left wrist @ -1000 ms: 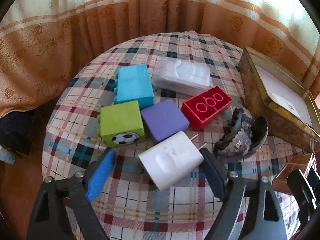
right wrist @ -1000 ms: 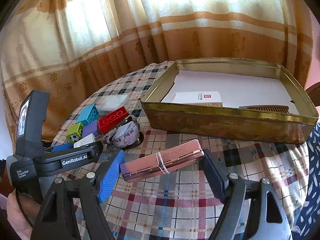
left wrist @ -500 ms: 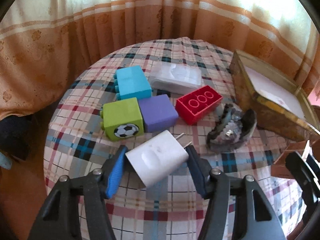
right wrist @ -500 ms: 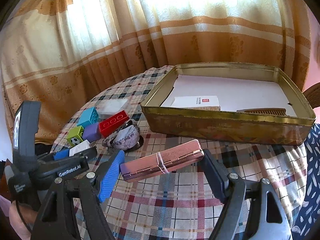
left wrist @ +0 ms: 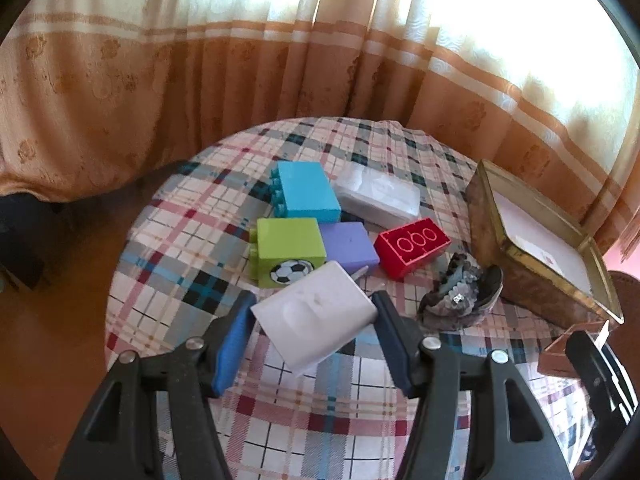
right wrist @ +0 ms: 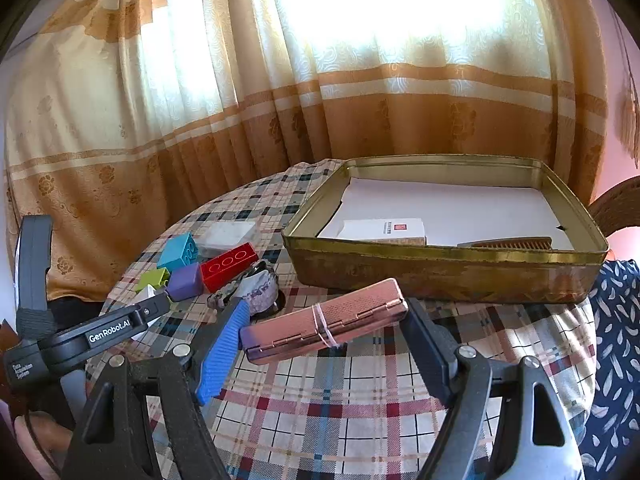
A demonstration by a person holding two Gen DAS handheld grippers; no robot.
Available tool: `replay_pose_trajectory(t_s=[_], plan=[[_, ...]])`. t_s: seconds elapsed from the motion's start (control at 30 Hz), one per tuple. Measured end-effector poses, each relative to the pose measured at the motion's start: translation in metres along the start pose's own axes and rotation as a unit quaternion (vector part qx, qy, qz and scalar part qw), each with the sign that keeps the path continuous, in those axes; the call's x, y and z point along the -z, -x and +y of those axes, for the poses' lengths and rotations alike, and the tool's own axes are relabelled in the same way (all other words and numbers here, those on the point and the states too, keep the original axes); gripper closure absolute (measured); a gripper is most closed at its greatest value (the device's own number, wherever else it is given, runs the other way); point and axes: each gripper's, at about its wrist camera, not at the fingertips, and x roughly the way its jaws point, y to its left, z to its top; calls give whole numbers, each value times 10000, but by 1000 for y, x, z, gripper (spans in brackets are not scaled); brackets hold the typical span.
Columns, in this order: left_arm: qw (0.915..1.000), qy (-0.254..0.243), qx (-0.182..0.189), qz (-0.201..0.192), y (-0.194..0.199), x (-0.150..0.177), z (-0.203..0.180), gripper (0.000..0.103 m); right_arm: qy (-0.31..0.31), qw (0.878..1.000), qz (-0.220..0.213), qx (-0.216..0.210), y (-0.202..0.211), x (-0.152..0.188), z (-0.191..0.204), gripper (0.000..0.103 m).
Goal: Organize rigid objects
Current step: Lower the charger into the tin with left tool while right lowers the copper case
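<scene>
Both claws are loaded up here. Left claw [left wrist: 314,320] is clamped on a white charger [left wrist: 316,314], prongs pointing away, lifted just off the bench [left wrist: 304,412] so it clears the blocks. Right claw [right wrist: 324,334] is clamped on a pink case [right wrist: 324,322] gripped end to end, probably so it goes in flat. Just past the charger sit the green block [left wrist: 288,250], purple block [left wrist: 348,246] and red block [left wrist: 412,246], with a hair clip [left wrist: 460,300] off to the side. Further back are the blue block [left wrist: 306,192] and a clear box [left wrist: 378,198]. The tin [right wrist: 448,268] is just behind the case, already holding a card box [right wrist: 384,230] and comb [right wrist: 512,243], so I'd guess both items go there.
</scene>
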Motion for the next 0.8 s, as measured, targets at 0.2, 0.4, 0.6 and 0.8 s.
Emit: replay_pose_trajectory(t_s=[0.2,0.4,0.6,0.8], plan=[[9989,-275,-271,-258,10,2,-7,43,-30,10000,-32,9,2,0,-1,24],[9966,-526,-434,-459,17,3,-15,43,-6,10000,-60,46,2,0,0,24],[9947,-668,-547,-555,20,4,-21,43,9,9999,-99,69,3,0,0,24],[9932,-756,-641,-613,22,5,-26,43,-60,9999,-122,68,3,0,-3,24]])
